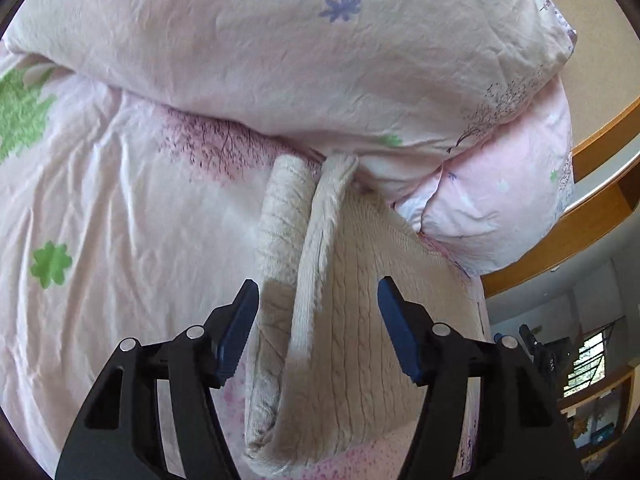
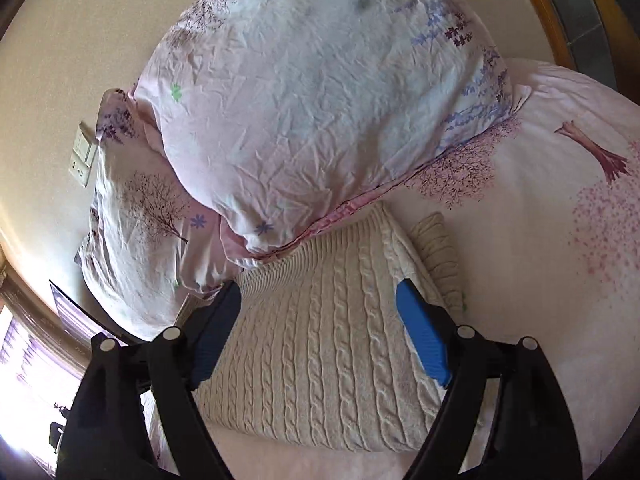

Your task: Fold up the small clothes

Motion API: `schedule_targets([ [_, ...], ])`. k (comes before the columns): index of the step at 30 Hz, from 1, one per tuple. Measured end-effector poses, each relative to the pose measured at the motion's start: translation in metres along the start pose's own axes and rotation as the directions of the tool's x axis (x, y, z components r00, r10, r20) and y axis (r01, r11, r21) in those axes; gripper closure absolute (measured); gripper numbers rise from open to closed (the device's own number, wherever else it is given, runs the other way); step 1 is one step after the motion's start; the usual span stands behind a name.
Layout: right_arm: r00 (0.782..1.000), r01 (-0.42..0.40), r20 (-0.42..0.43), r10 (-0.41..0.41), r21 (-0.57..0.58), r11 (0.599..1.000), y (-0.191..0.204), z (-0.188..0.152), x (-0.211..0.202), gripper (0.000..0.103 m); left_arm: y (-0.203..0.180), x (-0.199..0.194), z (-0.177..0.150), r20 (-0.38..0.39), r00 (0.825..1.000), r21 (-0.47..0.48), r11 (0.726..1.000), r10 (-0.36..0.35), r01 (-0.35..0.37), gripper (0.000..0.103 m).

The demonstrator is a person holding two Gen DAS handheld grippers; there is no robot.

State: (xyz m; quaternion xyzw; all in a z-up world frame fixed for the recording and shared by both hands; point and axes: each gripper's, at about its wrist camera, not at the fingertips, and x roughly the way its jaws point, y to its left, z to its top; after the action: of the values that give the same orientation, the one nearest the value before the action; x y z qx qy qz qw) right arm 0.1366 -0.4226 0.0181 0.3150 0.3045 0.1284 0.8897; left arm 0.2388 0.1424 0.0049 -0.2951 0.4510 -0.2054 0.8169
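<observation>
A cream cable-knit sweater (image 1: pixel 360 292) lies folded on the pink floral bedsheet (image 1: pixel 132 216), its far end against the pillows. In the left wrist view its ribbed sleeve (image 1: pixel 320 248) runs lengthwise over the fold. My left gripper (image 1: pixel 318 296) hovers open just above the sweater, holding nothing. In the right wrist view the sweater (image 2: pixel 320 352) fills the space between the fingers, a ribbed cuff (image 2: pixel 436 248) sticking out on the right. My right gripper (image 2: pixel 320 300) is open over it and empty.
Two floral pillows (image 2: pixel 320 100) are stacked at the head of the bed, against a cream wall with a socket plate (image 2: pixel 82 156). A wooden bed frame (image 1: pixel 600 216) curves at the right in the left wrist view, with shelves and a window beyond.
</observation>
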Motion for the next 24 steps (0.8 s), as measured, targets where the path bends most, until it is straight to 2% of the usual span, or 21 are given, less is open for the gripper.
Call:
schedule_targets([
  [2, 1.0, -0.005, -0.019, 0.004, -0.037, 0.999, 0.007, -0.007, 0.001, 0.024, 0.004, 0.012, -0.006, -0.032, 0.999, -0.009, 1.0, 0.015, -0.015, 0.043],
  [4, 0.999, -0.017, -0.035, 0.014, -0.064, 0.998, 0.014, -0.013, 0.003, 0.024, 0.008, 0.012, -0.008, 0.003, 1.0, -0.027, 1.0, -0.007, 0.007, 0.044],
  [6, 0.999, -0.032, -0.045, 0.029, -0.072, 0.997, 0.012, -0.02, -0.001, 0.024, 0.017, 0.016, -0.009, -0.004, 0.999, -0.097, 0.995, -0.039, 0.038, 0.067],
  [7, 0.998, -0.039, -0.049, 0.035, -0.072, 0.997, 0.012, -0.021, -0.002, 0.024, 0.023, 0.024, -0.009, -0.036, 0.995, -0.158, 0.984, -0.09, 0.083, 0.087],
  [9, 0.998, -0.044, -0.049, 0.041, -0.068, 0.997, 0.009, -0.021, -0.008, 0.024, 0.022, 0.022, -0.009, -0.017, 0.992, -0.206, 0.971, -0.127, 0.121, 0.088],
  [10, 0.998, -0.045, -0.042, 0.042, -0.068, 0.997, 0.006, -0.02, -0.014, 0.024, 0.015, 0.018, -0.008, 0.001, 0.984, -0.203, 0.964, -0.178, 0.174, 0.089],
  [12, 0.999, -0.031, -0.013, 0.03, -0.074, 0.997, 0.001, -0.016, -0.028, 0.024, -0.012, 0.009, -0.007, 0.027, 0.952, -0.195, 0.933, -0.303, 0.303, 0.089],
  [15, 0.999, 0.016, 0.053, -0.012, -0.073, 0.997, -0.008, -0.01, -0.05, 0.024, -0.085, 0.018, -0.006, 0.003, 0.89, -0.106, 0.885, -0.456, 0.454, 0.089],
  [17, 0.994, 0.052, 0.096, -0.045, -0.071, 0.996, -0.013, -0.006, -0.059, 0.024, -0.139, 0.048, -0.013, -0.06, 0.827, -0.087, 0.828, -0.559, 0.554, 0.089],
  [18, 0.992, 0.067, 0.111, -0.06, -0.06, 0.996, -0.016, -0.003, -0.061, 0.024, -0.163, 0.071, -0.02, -0.092, 0.786, -0.104, 0.791, -0.612, 0.603, 0.089],
  [19, 0.99, 0.075, 0.119, -0.07, -0.041, 0.996, -0.019, 0.0, -0.061, 0.024, -0.183, 0.096, -0.027, -0.116, 0.727, -0.159, 0.735, -0.677, 0.659, 0.086],
  [20, 0.99, 0.076, 0.117, -0.073, -0.021, 0.997, -0.024, 0.003, -0.06, 0.024, -0.2, 0.124, -0.034, -0.154, 0.65, -0.234, 0.667, -0.744, 0.707, 0.074],
  [21, 0.991, 0.076, 0.108, -0.076, -0.001, 0.997, -0.029, 0.008, -0.058, 0.024, -0.214, 0.149, -0.042, -0.2, 0.569, -0.319, 0.602, -0.798, 0.732, 0.069],
  [22, 0.992, 0.077, 0.094, -0.078, 0.019, 0.997, -0.035, 0.012, -0.057, 0.024, -0.22, 0.161, -0.049, -0.219, 0.527, -0.374, 0.57, -0.821, 0.732, 0.069],
  [23, 0.994, 0.08, 0.075, -0.083, 0.036, 0.996, -0.042, 0.016, -0.057, 0.023, -0.223, 0.16, -0.052, -0.221, 0.533, -0.367, 0.576, -0.817, 0.731, 0.069],
  [24, 0.995, 0.076, 0.053, -0.079, 0.045, 0.996, -0.048, 0.02, -0.057, 0.018, -0.221, 0.15, -0.051, -0.219, 0.566, -0.311, 0.607, -0.795, 0.731, 0.068],
])
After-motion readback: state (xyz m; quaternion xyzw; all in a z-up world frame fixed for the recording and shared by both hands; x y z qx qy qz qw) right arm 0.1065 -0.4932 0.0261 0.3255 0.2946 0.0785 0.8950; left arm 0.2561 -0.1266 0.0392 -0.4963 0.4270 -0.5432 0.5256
